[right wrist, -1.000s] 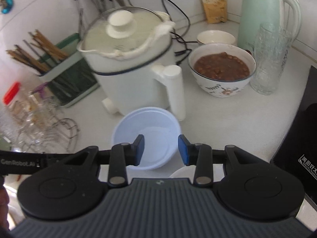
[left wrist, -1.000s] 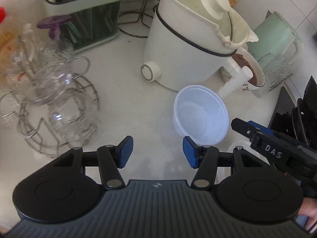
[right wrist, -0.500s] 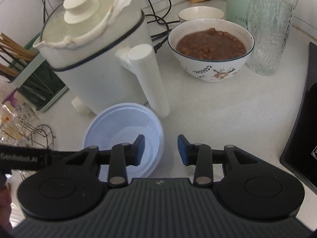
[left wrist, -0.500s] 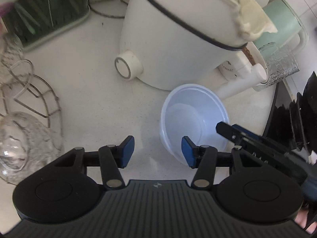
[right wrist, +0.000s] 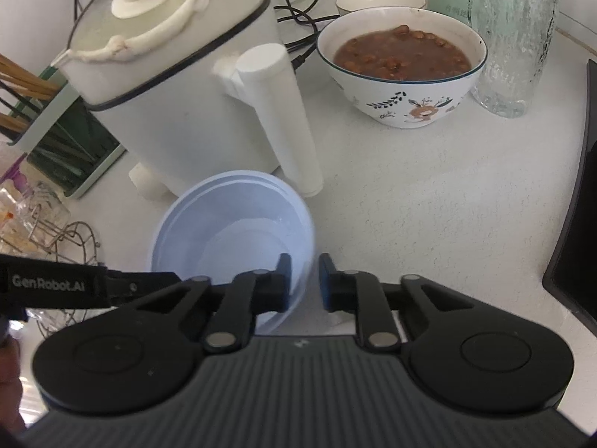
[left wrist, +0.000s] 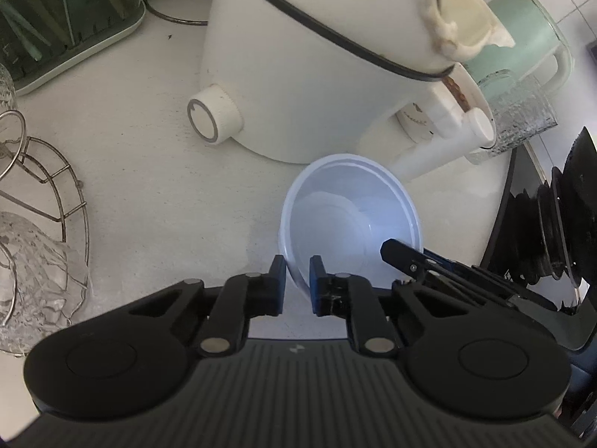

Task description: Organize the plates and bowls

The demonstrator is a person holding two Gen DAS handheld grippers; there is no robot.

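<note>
A translucent pale blue plastic bowl (left wrist: 350, 216) stands on the white counter in front of the white cooker; it also shows in the right wrist view (right wrist: 231, 231). My left gripper (left wrist: 297, 280) has its jaws narrowed around the bowl's near left rim, one finger outside and one inside. My right gripper (right wrist: 304, 280) has its jaws narrowed around the bowl's right rim in the same way. The right gripper's finger (left wrist: 406, 259) shows over the bowl in the left wrist view.
A white cooker (right wrist: 179, 86) with a long handle stands just behind the bowl. A flowered bowl of brown soup (right wrist: 403, 71), a small white bowl (right wrist: 377, 0), a glass (right wrist: 511, 37) and a green kettle (left wrist: 522, 44) stand behind right. A wire rack with glassware (left wrist: 33, 224) is left, a utensil holder (left wrist: 63, 22) back left.
Both grippers have moved in onto the blue bowl and narrowed their jaws over its rim, the left on the left side, the right on the right side.
</note>
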